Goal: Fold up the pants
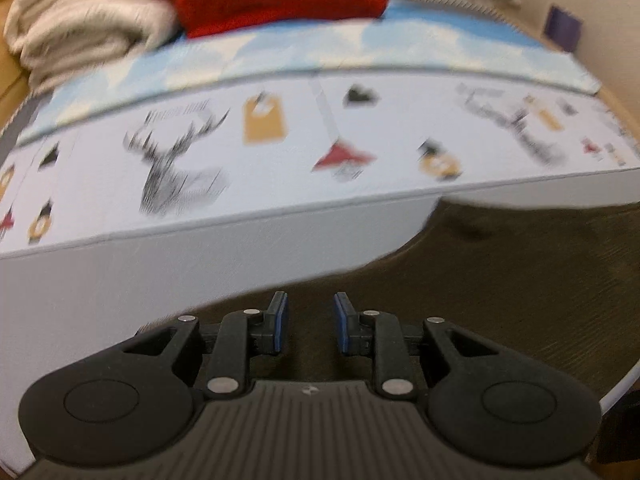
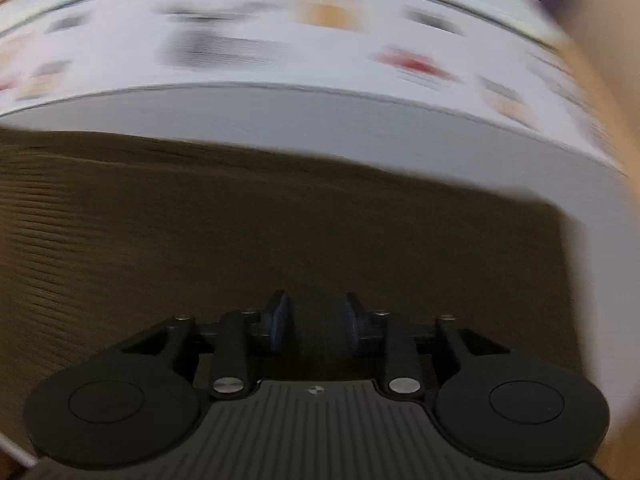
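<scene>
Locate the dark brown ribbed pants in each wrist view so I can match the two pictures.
Left wrist view: the brown pants fill the lower right, under and beyond the left gripper, whose jaws are apart and empty.
Right wrist view: they cover the left and middle, below the right gripper, also open and empty.
Shared landmark: the white printed sheet beyond the pants.
</scene>
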Demonstrator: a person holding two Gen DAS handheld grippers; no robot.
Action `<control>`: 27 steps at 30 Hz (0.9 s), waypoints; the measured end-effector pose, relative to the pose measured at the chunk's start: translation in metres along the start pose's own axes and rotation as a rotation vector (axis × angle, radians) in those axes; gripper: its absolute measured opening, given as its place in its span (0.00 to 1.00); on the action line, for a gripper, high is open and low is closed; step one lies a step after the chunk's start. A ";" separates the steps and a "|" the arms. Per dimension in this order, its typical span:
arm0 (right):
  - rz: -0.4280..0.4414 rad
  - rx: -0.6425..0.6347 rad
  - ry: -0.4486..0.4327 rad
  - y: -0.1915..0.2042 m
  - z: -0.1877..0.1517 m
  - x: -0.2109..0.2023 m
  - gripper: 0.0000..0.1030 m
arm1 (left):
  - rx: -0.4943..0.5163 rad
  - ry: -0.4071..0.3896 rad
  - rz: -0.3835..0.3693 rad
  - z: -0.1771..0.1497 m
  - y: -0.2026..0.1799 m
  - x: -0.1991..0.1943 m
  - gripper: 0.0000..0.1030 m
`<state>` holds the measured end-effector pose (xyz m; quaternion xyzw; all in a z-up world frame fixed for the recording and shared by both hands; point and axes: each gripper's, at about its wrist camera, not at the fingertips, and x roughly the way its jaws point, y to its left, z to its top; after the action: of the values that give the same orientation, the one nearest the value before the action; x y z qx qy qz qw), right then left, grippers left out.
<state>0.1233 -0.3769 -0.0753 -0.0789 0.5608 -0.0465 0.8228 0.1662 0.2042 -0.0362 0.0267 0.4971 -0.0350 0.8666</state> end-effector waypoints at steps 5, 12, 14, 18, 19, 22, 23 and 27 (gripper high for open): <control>-0.075 0.606 -0.136 -0.153 -0.085 -0.033 0.32 | -0.005 -0.115 -0.065 0.004 -0.042 -0.042 0.27; 0.120 1.001 -0.224 -0.231 -0.181 -0.028 0.34 | 0.128 -0.147 -0.151 -0.025 -0.113 -0.067 0.32; 0.187 1.051 -0.209 -0.234 -0.183 -0.015 0.37 | 0.199 -0.140 -0.139 -0.030 -0.131 -0.060 0.32; 0.220 1.132 -0.180 -0.238 -0.183 0.000 0.40 | 0.235 -0.105 -0.098 -0.029 -0.138 -0.036 0.32; 0.235 1.158 -0.189 -0.236 -0.182 0.000 0.41 | 0.224 -0.094 -0.096 -0.028 -0.136 -0.032 0.32; 0.275 1.224 -0.198 -0.234 -0.176 0.011 0.43 | 0.205 -0.080 -0.084 -0.026 -0.129 -0.025 0.32; 0.268 1.239 -0.197 -0.234 -0.174 0.013 0.44 | 0.201 -0.079 -0.083 -0.025 -0.127 -0.024 0.32; 0.254 1.329 -0.211 -0.235 -0.171 0.016 0.48 | 0.200 -0.075 -0.082 -0.024 -0.120 -0.022 0.32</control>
<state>-0.0269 -0.6236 -0.1080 0.5051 0.3351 -0.2761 0.7459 0.1241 0.0878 -0.0301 0.0913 0.4590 -0.1207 0.8755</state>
